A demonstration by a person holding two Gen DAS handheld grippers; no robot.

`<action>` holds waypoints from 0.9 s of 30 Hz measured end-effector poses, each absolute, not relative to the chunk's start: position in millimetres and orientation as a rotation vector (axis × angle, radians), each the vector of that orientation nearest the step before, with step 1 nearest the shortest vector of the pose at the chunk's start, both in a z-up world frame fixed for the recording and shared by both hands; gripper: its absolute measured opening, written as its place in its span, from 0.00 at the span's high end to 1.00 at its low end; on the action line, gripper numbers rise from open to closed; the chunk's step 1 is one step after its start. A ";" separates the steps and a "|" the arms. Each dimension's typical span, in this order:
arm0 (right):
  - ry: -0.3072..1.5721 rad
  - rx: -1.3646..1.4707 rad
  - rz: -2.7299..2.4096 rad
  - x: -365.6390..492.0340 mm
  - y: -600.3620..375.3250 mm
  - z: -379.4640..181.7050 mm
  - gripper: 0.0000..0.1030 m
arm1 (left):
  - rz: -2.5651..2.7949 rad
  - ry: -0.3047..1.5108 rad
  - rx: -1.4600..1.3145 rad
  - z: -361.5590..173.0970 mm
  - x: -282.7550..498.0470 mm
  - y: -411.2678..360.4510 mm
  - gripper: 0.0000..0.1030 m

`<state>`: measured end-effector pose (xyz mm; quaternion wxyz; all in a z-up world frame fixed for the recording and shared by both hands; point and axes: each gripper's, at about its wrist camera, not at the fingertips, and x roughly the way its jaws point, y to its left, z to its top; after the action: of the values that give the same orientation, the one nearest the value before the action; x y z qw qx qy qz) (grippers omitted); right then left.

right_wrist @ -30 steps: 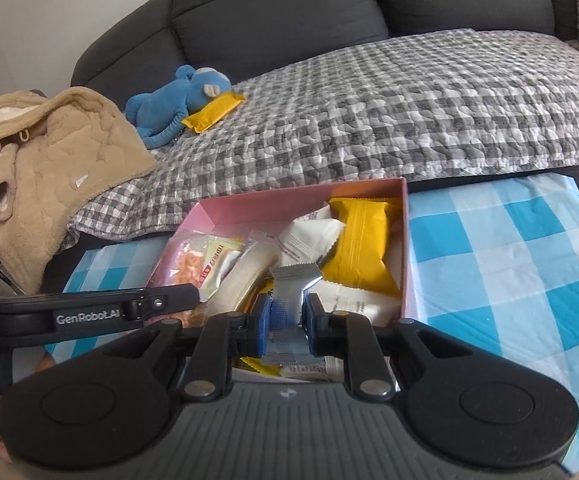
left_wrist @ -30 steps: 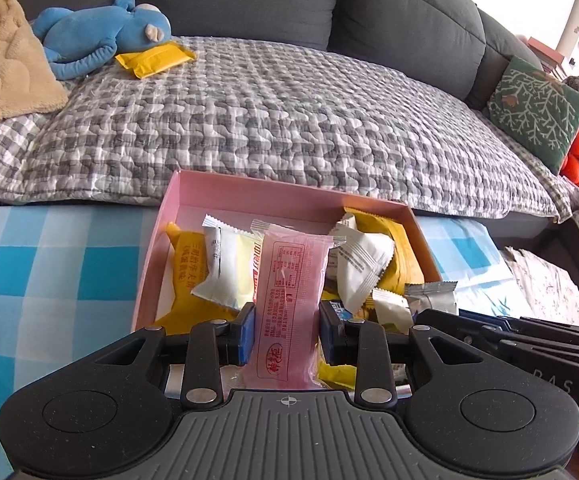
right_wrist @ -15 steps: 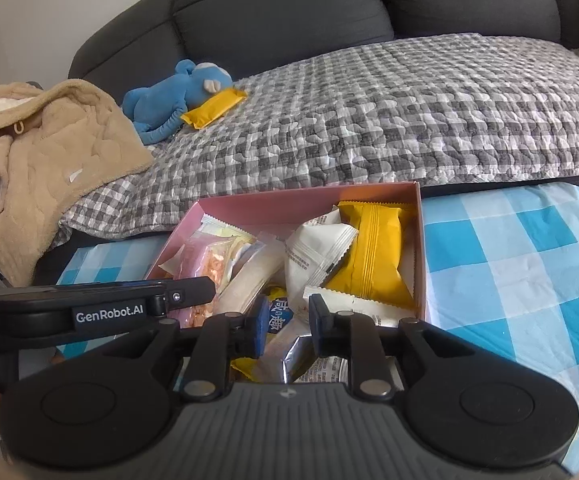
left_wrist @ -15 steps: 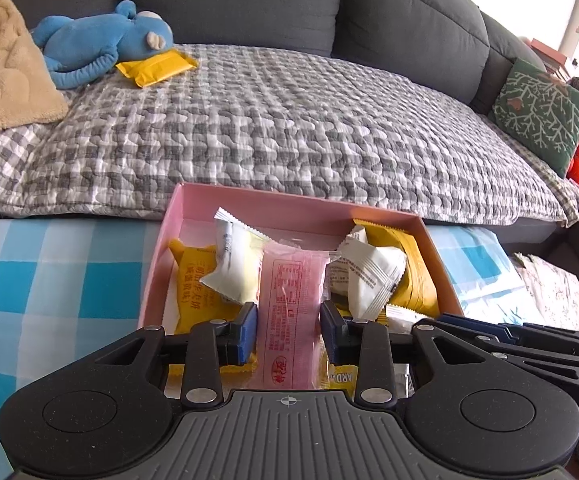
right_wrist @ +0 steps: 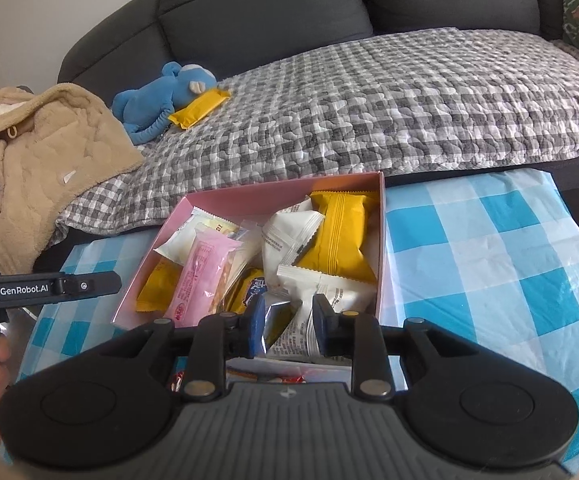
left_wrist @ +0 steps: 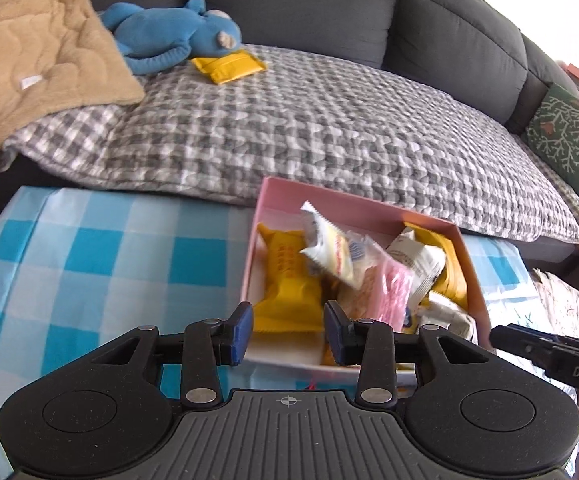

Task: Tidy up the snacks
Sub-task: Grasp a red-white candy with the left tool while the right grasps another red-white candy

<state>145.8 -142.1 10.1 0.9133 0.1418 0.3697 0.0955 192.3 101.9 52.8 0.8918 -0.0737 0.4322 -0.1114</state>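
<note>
The pink box (right_wrist: 277, 196) of snack packets (right_wrist: 339, 236) sat on the blue-checked tablecloth (right_wrist: 489, 248) before the sofa (right_wrist: 273, 12). Left gripper (left_wrist: 288, 330) and right gripper (right_wrist: 289, 322) hovered at its near edge, jaws opening, gripping nothing.

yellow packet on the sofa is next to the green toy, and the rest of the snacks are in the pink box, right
Not quite: the toy is blue, not green, as the right wrist view shows. The yellow packet does lie next to it on the sofa, and the other snacks are in the pink box.
</note>
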 end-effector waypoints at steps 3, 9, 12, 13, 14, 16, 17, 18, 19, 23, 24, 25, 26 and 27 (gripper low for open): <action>0.771 0.297 0.189 141.8 -145.0 10.3 0.71 | -0.210 0.919 -0.160 48.2 184.1 109.4 0.60; 0.803 0.293 0.163 135.8 -151.6 4.6 0.63 | -0.222 0.948 -0.149 37.1 168.2 108.9 0.51; 0.818 0.286 0.168 132.5 -151.9 1.3 0.58 | -0.229 0.968 -0.125 29.1 163.6 103.1 0.51; 0.821 0.283 0.169 131.9 -151.5 0.4 0.57 | -0.234 0.972 -0.119 26.7 162.4 101.0 0.51; 0.823 0.278 0.170 131.7 -150.7 -0.3 0.56 | -0.239 0.976 -0.112 24.7 161.6 99.2 0.51; 0.830 0.269 0.175 130.8 -149.5 -1.8 0.55 | -0.244 0.982 -0.097 21.0 159.4 95.4 0.51; 0.834 0.265 0.177 130.6 -148.9 -2.6 0.53 | -0.246 0.984 -0.091 19.2 158.4 94.0 0.51; 0.840 0.261 0.179 130.0 -148.2 -3.8 0.52 | -0.248 0.989 -0.085 17.3 157.6 92.8 0.51; 0.845 0.259 0.181 129.8 -147.4 -4.9 0.50 | -0.251 0.993 -0.081 15.7 156.5 91.5 0.51; 0.870 0.253 0.201 128.5 -144.1 -9.1 0.41 | -0.261 1.004 -0.077 11.0 154.1 88.8 0.48; 0.875 0.250 0.205 128.3 -142.6 -10.0 0.38 | -0.263 1.006 -0.075 10.3 153.6 87.6 0.43; 0.880 0.246 0.210 127.8 -140.6 -11.0 0.34 | -0.265 1.005 -0.073 10.0 153.0 86.6 0.38; 0.881 0.241 0.215 127.6 -138.9 -11.7 0.32 | -0.269 1.003 -0.072 9.8 152.2 85.4 0.36; 0.882 0.233 0.220 127.1 -136.5 -12.3 0.32 | -0.277 1.003 -0.068 9.5 151.8 83.7 0.35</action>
<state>127.1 -136.5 -12.3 0.8919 0.1122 0.4250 0.1061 151.8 83.7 9.5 0.8671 -0.0323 0.4792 -0.1323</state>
